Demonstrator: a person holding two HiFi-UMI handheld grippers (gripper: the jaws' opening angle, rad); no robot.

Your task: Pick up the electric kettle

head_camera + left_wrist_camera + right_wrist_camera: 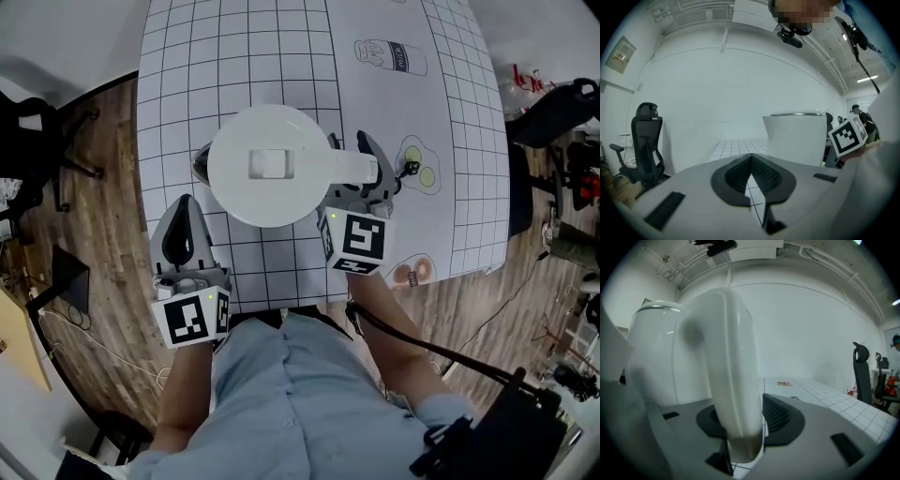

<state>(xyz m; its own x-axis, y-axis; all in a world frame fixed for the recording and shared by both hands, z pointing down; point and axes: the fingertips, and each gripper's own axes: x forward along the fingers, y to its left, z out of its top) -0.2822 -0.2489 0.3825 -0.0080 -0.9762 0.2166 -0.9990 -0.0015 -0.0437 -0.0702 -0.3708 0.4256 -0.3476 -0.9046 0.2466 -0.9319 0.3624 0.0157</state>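
Observation:
The white electric kettle [267, 167] stands upright on the gridded table mat [234, 56], with its handle [349, 167] pointing right. My right gripper [373, 171] straddles that handle. In the right gripper view the handle [726, 371] fills the space between the jaws, and the right pad [780, 416] lies against it; the other pad is hidden behind it. My left gripper [186, 206] sits near the kettle's lower left, apart from it. Its pads meet at the tips with nothing between them, and the kettle [797, 136] shows ahead to the right.
Printed pictures lie on the mat: a milk carton [389, 56], green halves [420, 169] beside the right gripper, and brown rounds [412, 272] near the front edge. Office chairs stand off the table at left [37, 141] and right [562, 103].

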